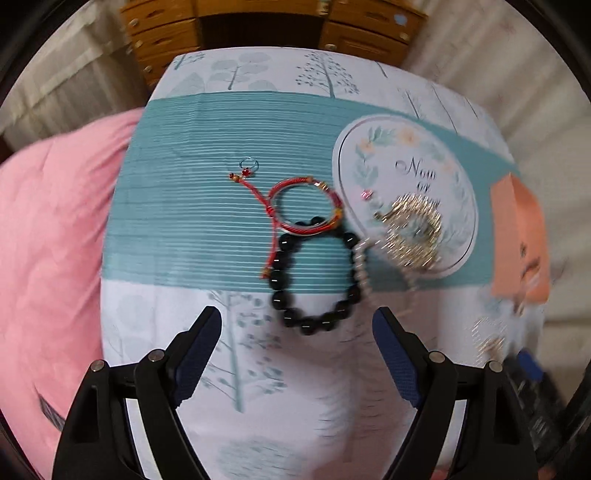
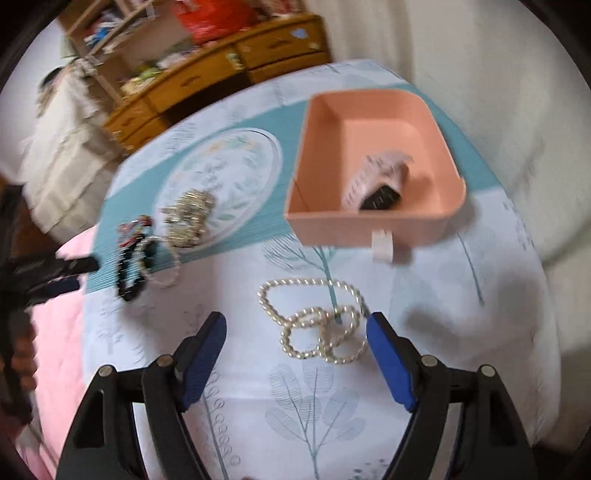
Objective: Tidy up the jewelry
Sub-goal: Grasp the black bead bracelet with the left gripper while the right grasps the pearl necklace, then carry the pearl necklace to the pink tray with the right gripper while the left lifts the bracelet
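Observation:
In the left wrist view a black bead bracelet [image 1: 314,280] lies on the patterned cloth just ahead of my open left gripper [image 1: 297,325], nothing between its fingers. A red cord bracelet [image 1: 303,208] overlaps its far side, and a small ring [image 1: 248,165] lies beyond. A gold sparkly piece [image 1: 413,229] rests on the round floral card [image 1: 402,192]. In the right wrist view a pearl necklace [image 2: 317,321] lies coiled just ahead of my open right gripper [image 2: 295,325]. The pink box [image 2: 373,166] beyond it holds a pale item with a dark end [image 2: 376,184].
The cloth-covered table [image 2: 461,295] drops off at its rounded edges. A pink quilt [image 1: 48,240] lies to the left. Wooden drawers [image 1: 166,33] stand behind the table. My left gripper [image 2: 55,273] shows at the left edge of the right wrist view.

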